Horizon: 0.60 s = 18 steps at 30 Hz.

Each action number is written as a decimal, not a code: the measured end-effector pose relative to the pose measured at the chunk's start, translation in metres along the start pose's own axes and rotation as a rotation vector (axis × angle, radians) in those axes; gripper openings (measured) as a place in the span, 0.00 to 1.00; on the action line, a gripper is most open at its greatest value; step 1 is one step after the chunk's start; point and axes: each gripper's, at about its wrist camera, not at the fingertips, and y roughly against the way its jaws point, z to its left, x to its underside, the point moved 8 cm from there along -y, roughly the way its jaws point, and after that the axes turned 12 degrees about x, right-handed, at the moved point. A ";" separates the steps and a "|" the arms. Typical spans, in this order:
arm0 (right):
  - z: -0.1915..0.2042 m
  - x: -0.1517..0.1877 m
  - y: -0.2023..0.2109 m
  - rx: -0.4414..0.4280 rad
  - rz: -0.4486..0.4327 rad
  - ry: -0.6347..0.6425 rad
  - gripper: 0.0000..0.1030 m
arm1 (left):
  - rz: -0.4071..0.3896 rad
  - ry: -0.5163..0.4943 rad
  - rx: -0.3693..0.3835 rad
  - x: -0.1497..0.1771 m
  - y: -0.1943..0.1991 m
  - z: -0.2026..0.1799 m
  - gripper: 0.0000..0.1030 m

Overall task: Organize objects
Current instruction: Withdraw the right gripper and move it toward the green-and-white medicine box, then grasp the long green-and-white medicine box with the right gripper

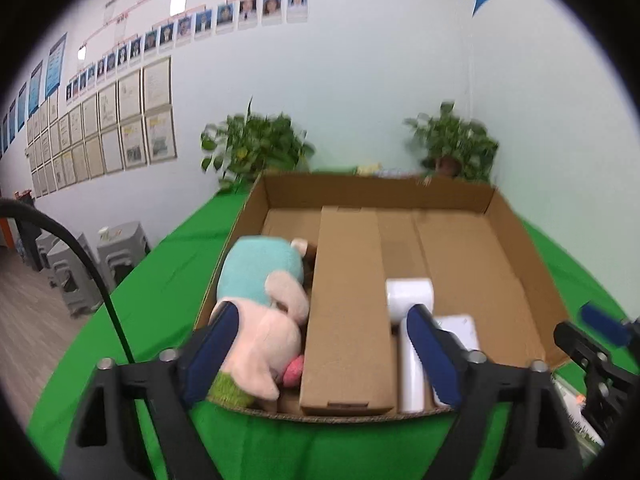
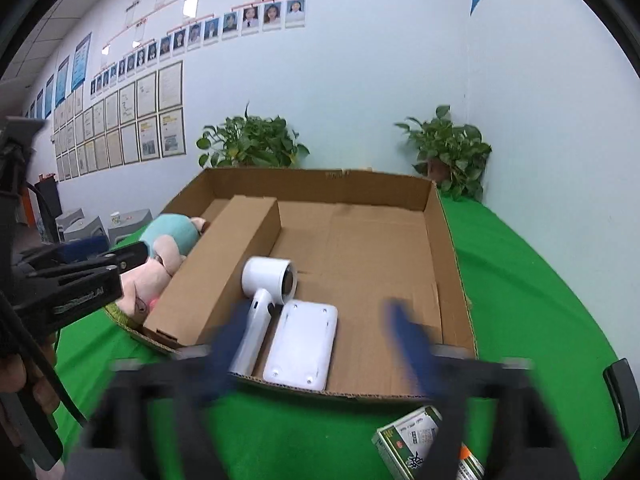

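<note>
A wide shallow cardboard box stands on the green table. In it lie a plush toy at the left, a long brown carton, a white hair dryer and a flat white device. My left gripper is open and empty above the box's near edge. My right gripper, blurred, is open and empty at the near edge, over the flat white device. A green and white small box lies on the table under it.
The green cloth covers the table. Two potted plants stand behind the box against the white wall. Grey stools stand on the floor to the left. A black object lies at the right table edge.
</note>
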 end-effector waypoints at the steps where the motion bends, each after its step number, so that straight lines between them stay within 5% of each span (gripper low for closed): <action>1: -0.002 0.001 0.000 0.012 0.005 -0.004 0.32 | 0.002 -0.012 0.000 0.000 0.000 -0.002 0.84; 3: -0.012 0.003 0.002 -0.003 -0.003 -0.048 0.39 | 0.019 -0.032 0.004 0.001 -0.003 -0.004 0.84; 5: -0.020 0.003 0.005 -0.040 -0.004 -0.092 1.00 | 0.030 -0.029 0.006 0.003 -0.005 -0.003 0.84; 14: -0.083 0.039 0.027 -0.048 0.019 -0.081 1.00 | 0.074 0.044 0.079 0.023 -0.001 0.013 0.84; 18: -0.127 0.102 0.018 0.010 0.202 -0.045 1.00 | 0.171 0.062 0.072 0.049 -0.007 0.020 0.84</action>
